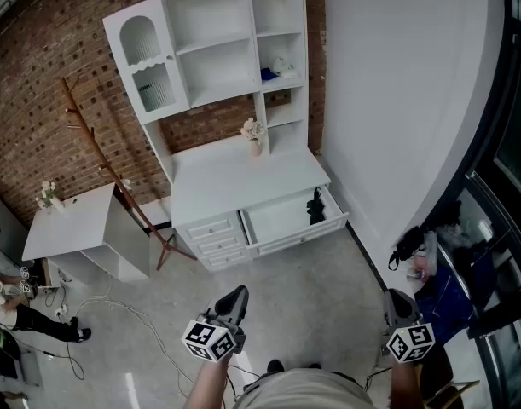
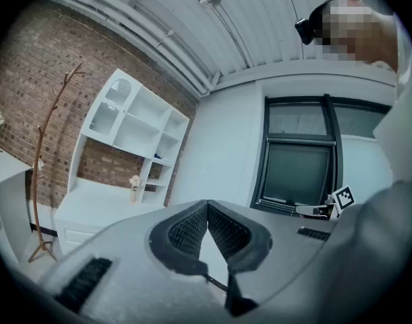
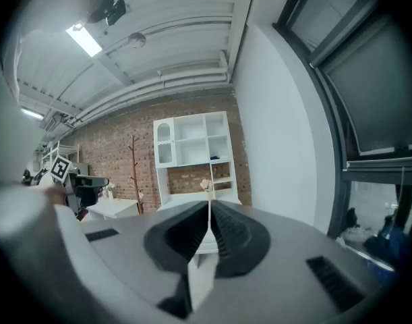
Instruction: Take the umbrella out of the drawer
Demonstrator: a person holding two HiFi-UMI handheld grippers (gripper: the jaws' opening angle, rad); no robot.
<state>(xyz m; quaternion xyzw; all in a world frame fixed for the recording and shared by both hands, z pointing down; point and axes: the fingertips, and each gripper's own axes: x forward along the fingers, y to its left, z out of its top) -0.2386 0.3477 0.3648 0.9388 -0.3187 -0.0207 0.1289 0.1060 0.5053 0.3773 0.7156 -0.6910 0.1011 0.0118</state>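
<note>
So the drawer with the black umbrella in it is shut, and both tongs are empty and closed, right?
No, the drawer is pulled open; the head view shows it, with the black umbrella at its right end. The left tongs and right tongs are indeed empty and closed.

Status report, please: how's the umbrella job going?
Left gripper and right gripper shut, empty. Black folded umbrella lies in open white drawer, untouched. Nothing blocks the way.
</note>
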